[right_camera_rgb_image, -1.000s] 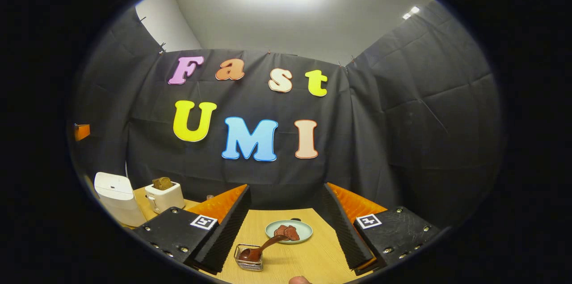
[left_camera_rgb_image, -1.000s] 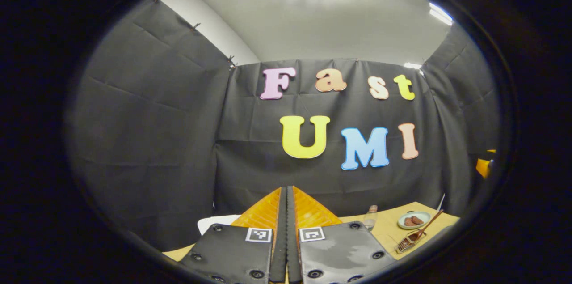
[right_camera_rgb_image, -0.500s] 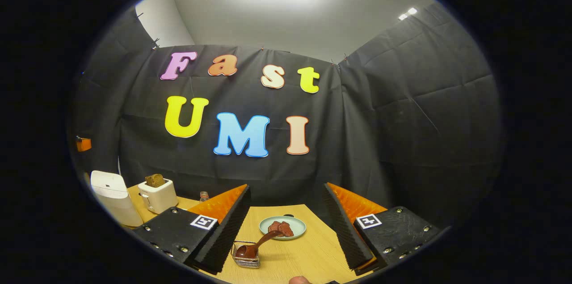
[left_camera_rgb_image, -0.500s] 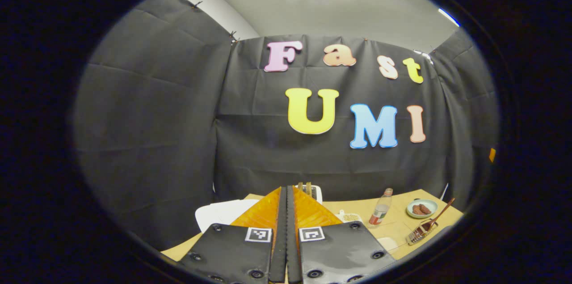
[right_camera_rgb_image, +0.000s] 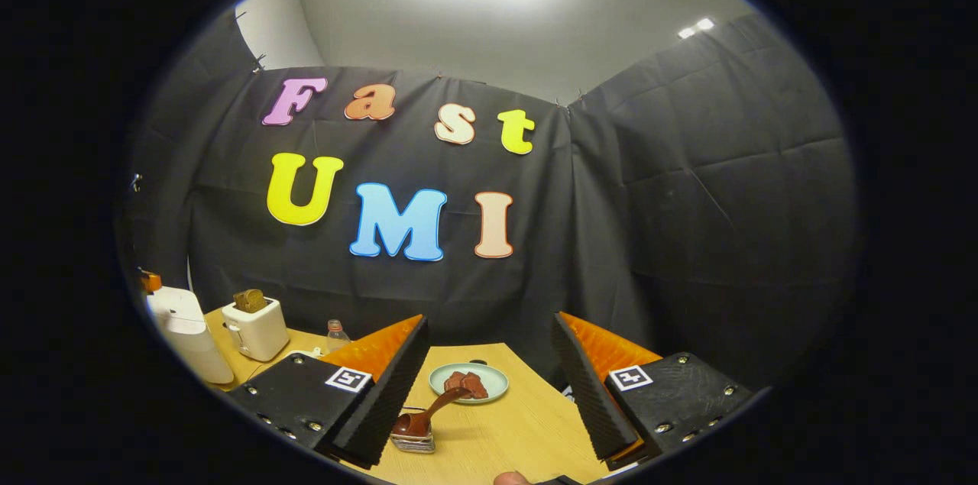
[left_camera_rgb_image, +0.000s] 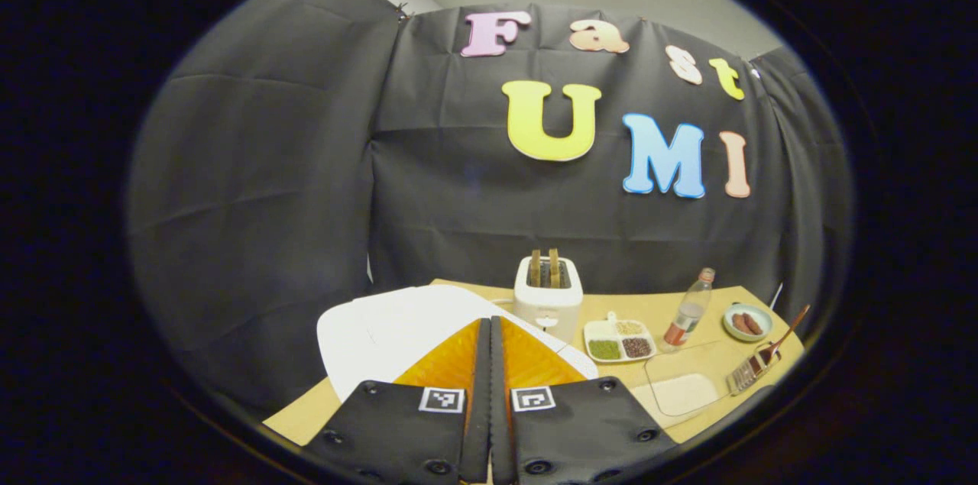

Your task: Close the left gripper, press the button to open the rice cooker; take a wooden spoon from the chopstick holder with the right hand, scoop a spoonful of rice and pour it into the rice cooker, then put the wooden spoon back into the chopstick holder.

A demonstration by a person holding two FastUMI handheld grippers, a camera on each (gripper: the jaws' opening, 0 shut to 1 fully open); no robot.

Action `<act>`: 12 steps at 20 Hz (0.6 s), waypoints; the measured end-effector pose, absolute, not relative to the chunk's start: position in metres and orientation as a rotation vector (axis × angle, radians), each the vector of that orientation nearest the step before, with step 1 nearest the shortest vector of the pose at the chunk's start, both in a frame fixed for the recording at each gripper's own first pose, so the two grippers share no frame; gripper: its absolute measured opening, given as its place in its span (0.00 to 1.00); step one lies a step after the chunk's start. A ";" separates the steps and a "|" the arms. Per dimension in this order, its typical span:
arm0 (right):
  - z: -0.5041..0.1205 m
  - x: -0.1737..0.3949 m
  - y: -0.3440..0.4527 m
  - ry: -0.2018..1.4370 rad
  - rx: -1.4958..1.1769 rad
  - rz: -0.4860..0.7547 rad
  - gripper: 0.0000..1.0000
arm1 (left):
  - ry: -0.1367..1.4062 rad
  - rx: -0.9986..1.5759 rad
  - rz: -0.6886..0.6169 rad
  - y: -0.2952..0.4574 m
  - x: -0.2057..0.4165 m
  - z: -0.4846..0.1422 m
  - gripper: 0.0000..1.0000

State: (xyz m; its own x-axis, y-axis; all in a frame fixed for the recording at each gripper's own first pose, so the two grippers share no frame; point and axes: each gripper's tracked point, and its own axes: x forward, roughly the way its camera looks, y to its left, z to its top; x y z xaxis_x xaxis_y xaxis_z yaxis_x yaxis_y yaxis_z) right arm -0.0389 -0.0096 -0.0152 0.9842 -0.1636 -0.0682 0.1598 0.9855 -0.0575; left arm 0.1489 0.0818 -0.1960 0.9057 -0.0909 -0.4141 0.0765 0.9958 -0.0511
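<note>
**Lining up for the rice cooker button**

Pointing the left tongs (left_camera_rgb_image: 490,393) down at the white rice cooker (left_camera_rgb_image: 397,328), which sits at the near left corner of the tabletop (left_camera_rgb_image: 611,302), right in front of them. They're pressed together with nothing between them, so that bit of the task looks sorted. I can't make out the button itself from the left gripper view; the lid is just a smooth white slab. My guess is the cooker is heavy enough to stay put under a firm poke, but the plastic looks slick, so a tip that lands off-centre could skid.

The right tongs (right_camera_rgb_image: 489,374) are spread wide and empty, hanging over the tabletop. The wooden spoon (right_camera_rgb_image: 428,412) stands tilted in the small wire chopstick holder (right_camera_rgb_image: 412,441), bowl down, handle leaning toward the plate (right_camera_rgb_image: 468,382) behind it. It should be light and stiff, so I'd pinch it mid-handle. The holder looks flimsy and could tip if the spoon drags on the way out.

There's also a clear tray of rice (left_camera_rgb_image: 684,386) near the holder, plus a toaster (left_camera_rgb_image: 547,302) and a bottle (left_camera_rgb_image: 688,309).
</note>
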 end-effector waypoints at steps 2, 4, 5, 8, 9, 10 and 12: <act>-0.013 -0.038 -0.012 0.070 -0.066 -0.169 0.97 | 0.461 -0.033 -0.080 0.087 0.149 -0.218 0.09; -0.012 -0.038 -0.011 0.074 -0.071 -0.168 0.97 | 0.481 -0.035 -0.067 0.091 0.151 -0.232 0.09; -0.012 -0.038 -0.010 0.075 -0.076 -0.164 0.97 | 0.493 -0.048 -0.064 0.092 0.149 -0.238 0.07; -0.008 -0.037 -0.009 0.067 -0.099 -0.161 0.97 | 0.531 -0.068 -0.067 0.090 0.148 -0.257 0.09; -0.008 -0.036 -0.007 0.065 -0.097 -0.156 0.97 | 0.507 -0.050 -0.071 0.091 0.150 -0.254 0.09; -0.009 -0.035 -0.005 0.068 -0.097 -0.151 0.97 | 0.524 -0.037 -0.073 0.090 0.151 -0.259 0.09; -0.012 -0.036 -0.004 0.076 -0.101 -0.145 0.97 | 0.512 -0.047 -0.062 0.089 0.149 -0.259 0.09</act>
State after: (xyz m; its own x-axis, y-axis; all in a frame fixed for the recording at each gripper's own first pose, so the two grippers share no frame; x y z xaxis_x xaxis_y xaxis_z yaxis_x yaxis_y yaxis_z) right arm -0.0358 -0.0040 -0.0123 0.9866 -0.1480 -0.0680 0.1404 0.9844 -0.1057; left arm 0.1485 0.0890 -0.2589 0.8700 -0.0715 -0.4878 0.0478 0.9970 -0.0608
